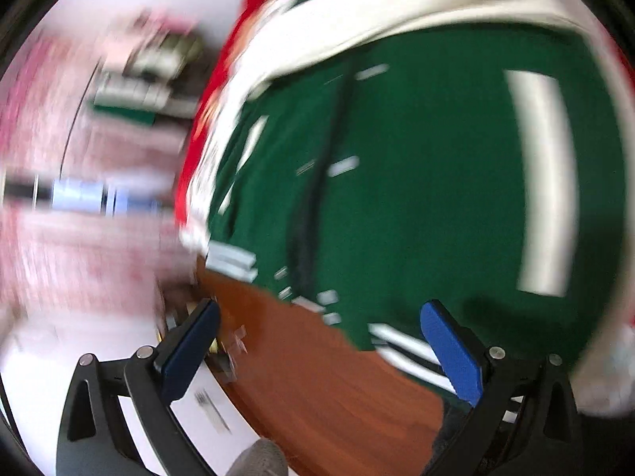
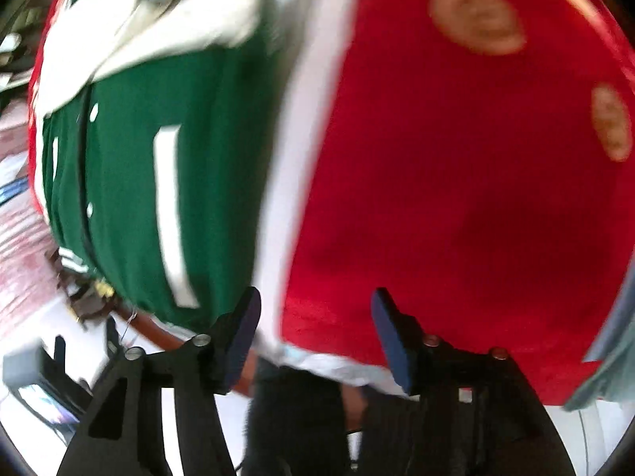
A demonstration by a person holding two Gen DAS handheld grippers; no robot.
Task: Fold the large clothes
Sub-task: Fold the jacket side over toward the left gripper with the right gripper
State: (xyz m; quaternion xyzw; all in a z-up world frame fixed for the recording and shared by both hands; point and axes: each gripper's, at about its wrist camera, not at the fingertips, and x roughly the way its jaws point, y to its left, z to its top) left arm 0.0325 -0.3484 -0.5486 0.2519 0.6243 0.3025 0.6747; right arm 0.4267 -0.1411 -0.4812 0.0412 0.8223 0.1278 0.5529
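- Both views are smeared by motion; fine detail cannot be read.
- Jacket point(image 1: 416, 182): green body with white sleeves and white stripe marks. It lies spread on a brown table point(image 1: 329, 388), its striped hem close to the near edge.
- A white sleeve point(image 1: 357, 35) lies folded across the upper part of the green body.
- Red cloth point(image 2: 456, 206) lies beside the jacket toward the table's right end and also shows past the jacket's far side. It carries 2 tan patches. Whether it covers the table or is a separate garment, I cannot tell.
- Left gripper point(image 1: 321, 341): fingers wide apart and empty, hanging over the near edge by the jacket's hem corner.
- Right gripper point(image 2: 315, 337): fingers moderately apart, nothing between them, above the white strip between the jacket and the red cloth at the near edge.
- Judgement: the fold is partly done; 1 sleeve is in and neither gripper holds fabric. The step in hand looks like a re-grasp for the next fold.
- Recommendation: take the hem at 2 well-separated points, pinching only jacket layers and keeping clear of the red cloth.
- Recommendation: lift both points evenly and carry them toward the far edge, so the crease runs straight and the folded sleeve is not disturbed.
- Risk: a shallow pinch on thick ribbing may slip.
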